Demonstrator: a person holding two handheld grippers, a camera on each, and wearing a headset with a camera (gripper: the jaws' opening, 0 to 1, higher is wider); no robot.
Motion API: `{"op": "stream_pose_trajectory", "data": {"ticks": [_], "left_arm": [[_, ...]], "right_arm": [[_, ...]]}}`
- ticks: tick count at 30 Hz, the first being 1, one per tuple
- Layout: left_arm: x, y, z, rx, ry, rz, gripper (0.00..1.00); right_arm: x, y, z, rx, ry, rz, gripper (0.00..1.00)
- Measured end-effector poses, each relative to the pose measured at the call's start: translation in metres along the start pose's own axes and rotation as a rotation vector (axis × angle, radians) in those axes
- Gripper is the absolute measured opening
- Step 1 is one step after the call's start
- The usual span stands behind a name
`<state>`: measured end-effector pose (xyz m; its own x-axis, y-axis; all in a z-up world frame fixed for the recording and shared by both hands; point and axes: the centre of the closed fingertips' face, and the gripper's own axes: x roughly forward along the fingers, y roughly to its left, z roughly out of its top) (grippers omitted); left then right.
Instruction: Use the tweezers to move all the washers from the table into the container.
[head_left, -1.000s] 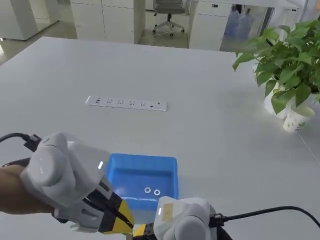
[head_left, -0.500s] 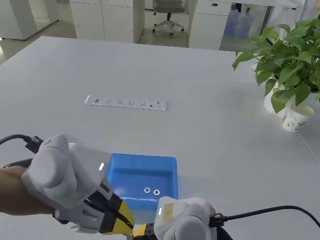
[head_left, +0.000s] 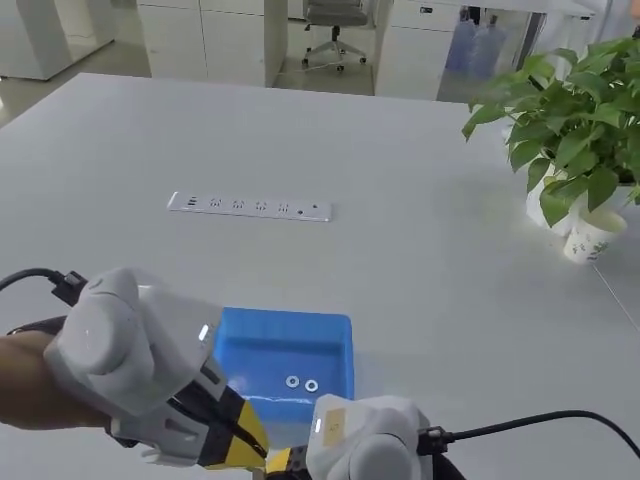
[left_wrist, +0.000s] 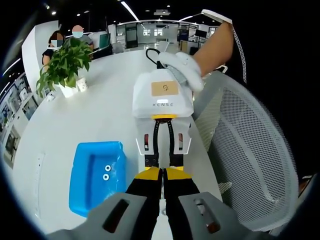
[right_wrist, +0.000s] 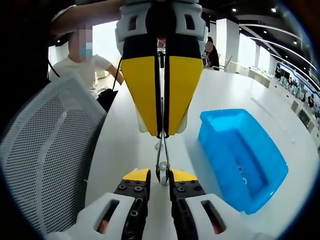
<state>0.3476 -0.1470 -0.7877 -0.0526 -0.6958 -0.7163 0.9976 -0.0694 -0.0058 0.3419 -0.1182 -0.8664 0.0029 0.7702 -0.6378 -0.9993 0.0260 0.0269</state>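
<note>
The blue container (head_left: 338, 330) sits on the white table with two washers (head_left: 301, 383) inside; it also appears in the left gripper view (left_wrist: 85, 165) and the right gripper view (right_wrist: 260, 150). Thin metal tweezers (right_wrist: 162, 150) run between the two grippers, which face each other tip to tip. My left gripper (head_left: 245, 440) has its yellow jaws shut on one end of the tweezers. My right gripper (right_wrist: 160, 176) is shut on the other end, low over the table. A small washer (right_wrist: 158, 146) lies on the table under the tweezers.
A white power strip (head_left: 248, 207) lies mid-table. A potted plant (head_left: 575, 130) stands at the right edge. A white mesh chair (left_wrist: 250, 150) is close behind the grippers at the near table edge. Cables trail from both grippers.
</note>
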Motion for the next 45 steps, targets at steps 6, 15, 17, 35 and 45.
{"op": "stream_pose_trajectory", "data": {"ticks": [6, 15, 17, 35, 45], "left_arm": [[0.0, -0.0009, -0.0001, -0.003, 0.001, -0.001, 0.04], [0.0004, -0.0003, 0.0002, -0.003, 0.001, 0.003, 0.04], [0.0003, -0.0004, 0.0002, -0.003, 0.001, 0.002, 0.04], [0.0004, 0.0, 0.0009, -0.004, 0.002, 0.007, 0.04], [-0.0004, 0.0003, -0.0002, -0.008, 0.006, 0.006, 0.04]], "right_arm": [[-0.0003, -0.0025, -0.0009, -0.007, 0.0, -0.011, 0.15], [-0.0005, -0.0033, -0.0001, -0.017, -0.004, -0.013, 0.11], [-0.0003, -0.0036, -0.0003, -0.017, -0.004, -0.014, 0.11], [-0.0009, -0.004, 0.0, -0.023, 0.002, -0.018, 0.09], [0.0, -0.0043, -0.0002, -0.021, 0.008, -0.02, 0.09]]}}
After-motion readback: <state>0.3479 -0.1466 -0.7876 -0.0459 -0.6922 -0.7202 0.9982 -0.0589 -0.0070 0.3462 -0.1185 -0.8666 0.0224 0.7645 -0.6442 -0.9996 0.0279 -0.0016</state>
